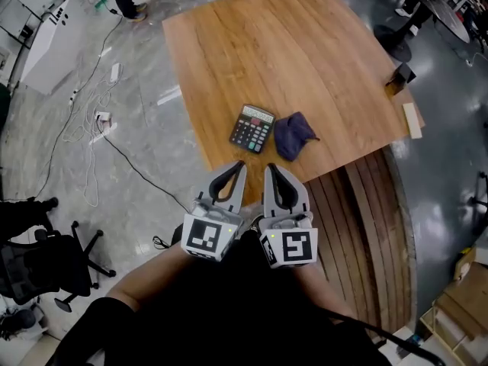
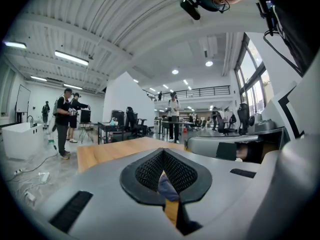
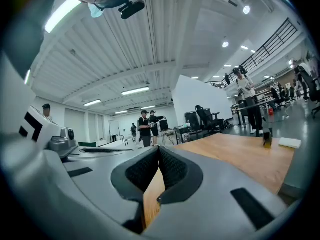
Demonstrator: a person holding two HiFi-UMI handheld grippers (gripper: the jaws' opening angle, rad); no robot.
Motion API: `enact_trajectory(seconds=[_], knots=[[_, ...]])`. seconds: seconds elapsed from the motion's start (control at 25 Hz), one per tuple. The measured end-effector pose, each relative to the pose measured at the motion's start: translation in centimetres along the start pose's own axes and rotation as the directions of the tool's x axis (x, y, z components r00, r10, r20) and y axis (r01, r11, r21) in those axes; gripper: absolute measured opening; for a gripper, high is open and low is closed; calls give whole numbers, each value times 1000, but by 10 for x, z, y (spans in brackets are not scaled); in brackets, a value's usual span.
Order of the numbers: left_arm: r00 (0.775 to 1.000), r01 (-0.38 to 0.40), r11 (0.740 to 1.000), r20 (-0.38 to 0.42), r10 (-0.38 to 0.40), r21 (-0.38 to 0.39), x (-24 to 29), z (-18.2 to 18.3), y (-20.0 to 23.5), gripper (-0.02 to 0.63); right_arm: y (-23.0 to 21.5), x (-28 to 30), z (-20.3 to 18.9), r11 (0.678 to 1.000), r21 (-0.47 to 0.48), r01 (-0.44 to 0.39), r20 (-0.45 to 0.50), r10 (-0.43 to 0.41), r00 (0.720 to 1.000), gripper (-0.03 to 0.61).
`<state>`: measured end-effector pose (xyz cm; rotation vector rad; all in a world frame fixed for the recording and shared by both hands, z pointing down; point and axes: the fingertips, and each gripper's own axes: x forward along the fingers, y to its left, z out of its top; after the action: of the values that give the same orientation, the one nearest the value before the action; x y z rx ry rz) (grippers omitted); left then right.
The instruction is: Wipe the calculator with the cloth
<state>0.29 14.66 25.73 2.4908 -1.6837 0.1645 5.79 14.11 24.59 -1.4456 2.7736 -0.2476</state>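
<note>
**Two tools shut and empty, short of calculator and cloth**

Tools: left tool [image 1: 239, 168] and right tool [image 1: 269, 169], side by side, each with its jaws pressed together and nothing held.

Calculator [image 1: 252, 128]: lies flat on the tabletop [image 1: 305, 52] near the front edge, its long axis running away from the person at a slight slant.

Cloth [image 1: 293, 136]: dark blue, bunched, just beside the calculator's right side.

Relation: both items lie ahead of the tools and apart from them. The cloth sits ahead and slightly right of the right tool, so that tool looks nearer for the pickup. Wiping not yet begun.
</note>
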Motion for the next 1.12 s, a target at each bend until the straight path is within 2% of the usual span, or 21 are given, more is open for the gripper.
enact_trajectory(seconds=[0.16, 0.32, 0.48, 0.6, 0.76, 0.96, 1.12], knots=[[999, 31, 999, -35, -31, -13, 26, -16, 20, -2, -10, 27, -17, 999, 27, 33, -46, -31, 998, 15], [994, 100, 995, -51, -101, -23, 58, -24, 48, -2, -17, 60, -29, 995, 73, 64, -110, -56, 992, 15], [983, 170, 985, -61, -171, -17, 81, -32, 85, -2, -10, 99, -41, 995, 31, 98, -160, -92, 983, 15], [966, 229, 972, -108, -233, -50, 102, -54, 103, -2, -18, 123, -61, 985, 0, 171, -198, -167, 966, 15], [938, 305, 951, -154, -309, -51, 135, -94, 114, -2, -40, 149, -99, 972, -19, 235, -221, -233, 947, 15], [926, 323, 945, -186, -328, -61, 163, -131, 122, -2, -68, 165, -147, 975, -78, 208, -276, -222, 935, 15], [920, 307, 949, -229, -317, -78, 173, -157, 121, -2, -86, 168, -187, 977, -97, 188, -368, -211, 906, 15]])
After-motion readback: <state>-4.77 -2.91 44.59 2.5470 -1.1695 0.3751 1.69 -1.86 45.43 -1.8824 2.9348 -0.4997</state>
